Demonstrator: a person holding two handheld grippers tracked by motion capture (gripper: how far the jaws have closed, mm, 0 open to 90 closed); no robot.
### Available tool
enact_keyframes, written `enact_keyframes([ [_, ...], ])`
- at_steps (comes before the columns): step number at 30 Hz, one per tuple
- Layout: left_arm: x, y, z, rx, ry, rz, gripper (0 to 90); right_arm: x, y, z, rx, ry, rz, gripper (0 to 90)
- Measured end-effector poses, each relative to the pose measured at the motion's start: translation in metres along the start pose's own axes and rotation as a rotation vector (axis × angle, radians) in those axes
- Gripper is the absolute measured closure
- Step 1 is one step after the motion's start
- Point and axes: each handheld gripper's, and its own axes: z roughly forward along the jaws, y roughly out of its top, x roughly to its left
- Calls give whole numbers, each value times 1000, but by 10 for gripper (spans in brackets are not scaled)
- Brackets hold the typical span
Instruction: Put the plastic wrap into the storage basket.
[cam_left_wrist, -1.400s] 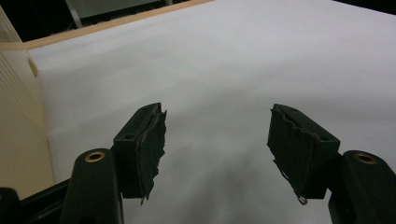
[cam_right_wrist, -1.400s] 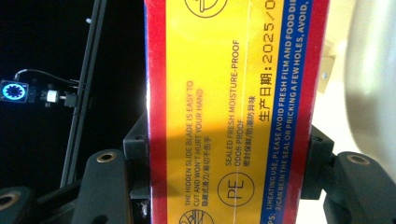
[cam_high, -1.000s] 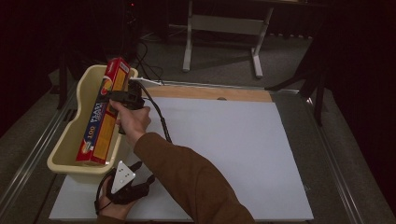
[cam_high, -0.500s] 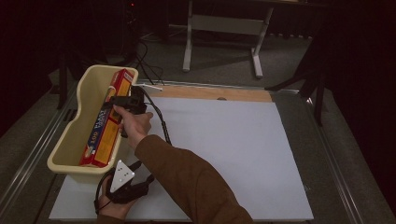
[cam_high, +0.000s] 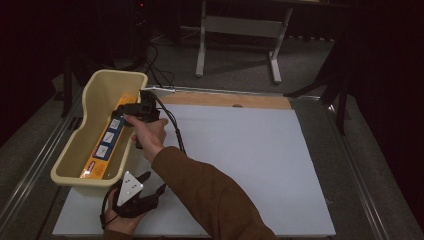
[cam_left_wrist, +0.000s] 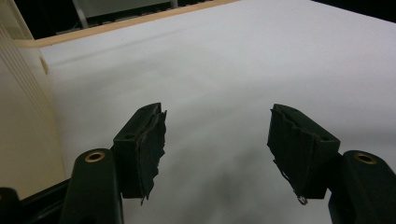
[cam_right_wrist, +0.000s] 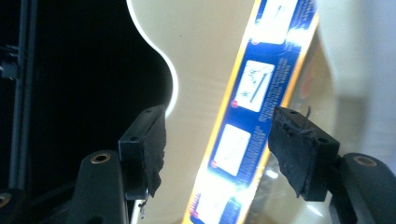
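A long red, yellow and blue box (cam_high: 107, 142) lies lengthwise inside the cream plastic bin (cam_high: 89, 107) at the table's left. My right gripper (cam_high: 126, 111) hovers over the bin's far end. Its jaws have just been opening. In the right gripper view the box (cam_right_wrist: 254, 93) shows below and beyond the right gripper (cam_right_wrist: 217, 140), with neither pad touching it. My left gripper (cam_high: 154, 184) rests on the white table top just in front of the bin. The left gripper (cam_left_wrist: 217, 135) is open with nothing between its jaws.
The white table top (cam_high: 240, 160) stretches wide to the right of the bin. A wooden strip (cam_high: 225, 100) runs along its far edge. The bin's cream wall (cam_left_wrist: 23, 116) stands close beside the left gripper. Metal rails border the table; dark floor and a stand lie beyond.
The box was tilted up at the bin's far end in the right gripper. It now lies flat in the bin, and the right jaws have let it go.
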Motion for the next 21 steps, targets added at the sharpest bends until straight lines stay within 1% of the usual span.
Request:
enact_keyframes([
  [1,0,0,0,0,1,0,361,-1,0,-2,4,-4,-14,367],
  [2,0,0,0,-1,2,-1,361,-2,0,-4,12,-17,-54,374],
  [3,0,0,0,0,2,-1,361,-2,0,-4,12,-17,-54,374],
  [4,0,0,0,-1,3,0,361,-2,-1,-8,11,-39,-111,379],
  [5,0,0,0,-1,4,-1,361,-2,-1,-8,11,-39,-111,379],
  [6,0,0,0,-1,4,0,361,-2,-1,-9,10,-46,-132,382],
  [9,-1,0,0,0,4,1,361,-2,-1,-18,-7,-72,-221,395],
  [10,-1,0,0,-1,3,6,362,-3,-1,-23,-6,-91,-267,395],
  [11,-1,0,0,-1,3,6,361,-3,-1,-23,-6,-91,-267,395],
  [12,-2,0,0,-1,2,9,361,-4,-2,-30,-10,-107,-319,393],
  [13,-2,0,0,-1,3,9,361,-4,-2,-30,-10,-107,-319,393],
  [14,-2,1,0,0,3,10,361,-7,-3,-37,-11,-123,-373,390],
  [15,-2,1,0,0,3,10,361,-7,-3,-37,-11,-123,-373,390],
  [16,-2,1,0,0,5,10,361,-8,-3,-41,-8,-128,-388,391],
  [17,-2,1,0,-1,5,10,361,-10,-3,-47,-17,-133,-427,392],
  [18,-2,1,0,0,6,10,361,-13,-6,-55,-46,-157,-488,394],
  [19,-2,1,0,0,6,9,361,-13,-6,-55,-46,-157,-488,394],
  [20,-2,1,1,1,7,10,361,-13,-6,-59,-51,-168,-513,394],
  [21,-3,1,1,1,8,11,361,-14,-8,-65,-57,-183,-555,393],
])
